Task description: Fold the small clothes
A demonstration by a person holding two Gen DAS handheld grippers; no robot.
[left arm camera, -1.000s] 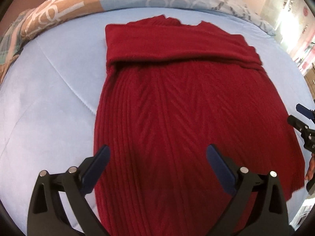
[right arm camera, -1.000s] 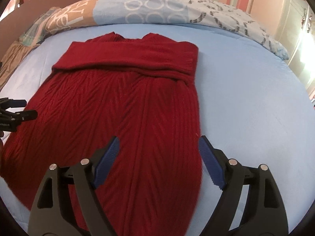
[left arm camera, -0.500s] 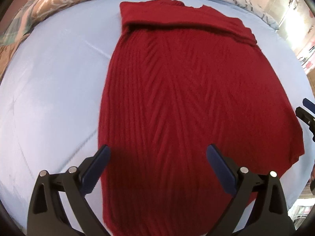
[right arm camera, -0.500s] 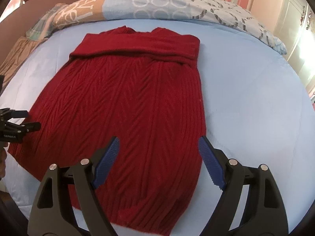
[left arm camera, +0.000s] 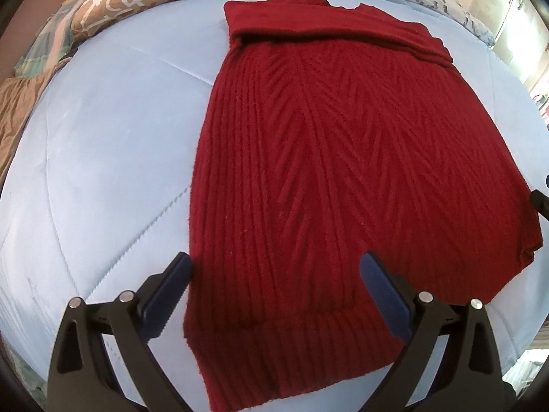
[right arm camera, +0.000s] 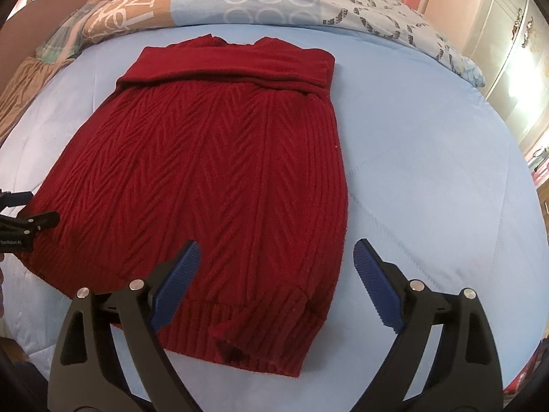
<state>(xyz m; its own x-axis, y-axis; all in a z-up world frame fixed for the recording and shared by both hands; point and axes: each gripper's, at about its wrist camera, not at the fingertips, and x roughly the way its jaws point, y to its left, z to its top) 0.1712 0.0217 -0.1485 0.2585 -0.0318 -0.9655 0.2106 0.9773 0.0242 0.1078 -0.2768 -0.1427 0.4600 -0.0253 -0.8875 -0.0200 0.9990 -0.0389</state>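
Note:
A dark red knitted sweater [left arm camera: 329, 158] lies flat on a light blue bed cover [left arm camera: 103, 158], its sleeves folded across the far end. My left gripper [left arm camera: 274, 292] is open and empty above the ribbed hem at the near left corner. My right gripper [right arm camera: 274, 274] is open and empty above the hem at the near right corner of the sweater [right arm camera: 212, 171]. The hem has a small rumpled fold [right arm camera: 233, 346] near the right gripper. The left gripper also shows at the left edge of the right wrist view [right arm camera: 20, 219].
A patterned quilt [right arm camera: 274, 3] is bunched along the far side of the bed [right arm camera: 429, 171]. A cupboard [right arm camera: 507, 68] stands at the right. The bed's near edge runs just below both grippers.
Both grippers have drawn back toward the near edge of the bed, so the sweater's hem has come into view. Both stay open.

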